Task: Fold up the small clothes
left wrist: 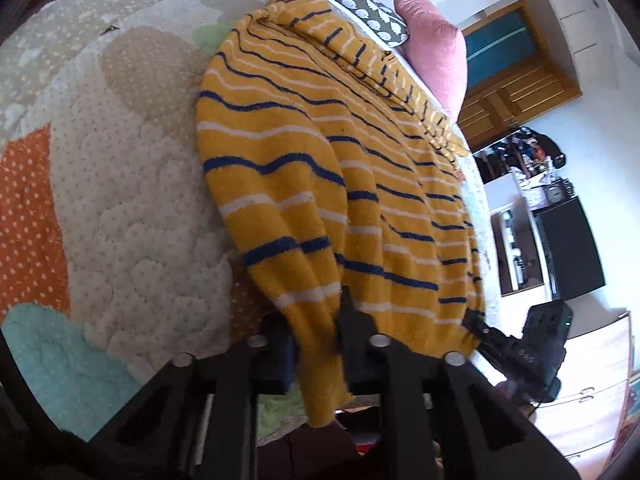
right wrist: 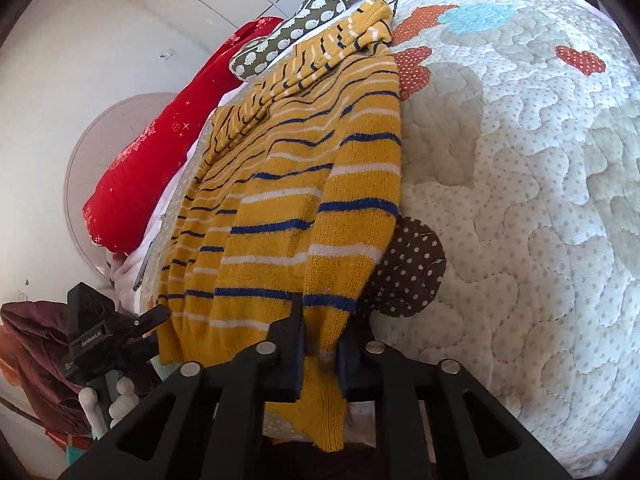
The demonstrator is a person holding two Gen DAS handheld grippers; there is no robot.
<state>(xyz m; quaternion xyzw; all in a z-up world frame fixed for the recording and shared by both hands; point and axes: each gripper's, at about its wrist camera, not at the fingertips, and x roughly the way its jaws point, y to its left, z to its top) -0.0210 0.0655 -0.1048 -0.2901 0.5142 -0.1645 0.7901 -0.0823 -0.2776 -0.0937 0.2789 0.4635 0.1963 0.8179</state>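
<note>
Both the left hand-held gripper [left wrist: 316, 344] and right hand-held gripper [right wrist: 320, 354] pinch the striped sweater's [left wrist: 320, 168] hem at the bed's [left wrist: 132, 200] near edge, ready to fold it.

A quilted bed [right wrist: 540, 200] with pillows [left wrist: 436, 40] stands among bright white walls [right wrist: 60, 80].

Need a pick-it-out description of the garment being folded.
On the bed's patchwork quilt, near its edge, lies the knitted sweater. It is mustard yellow with thin navy and white stripes, unlike the pink pillow and red cushion behind it.
</note>
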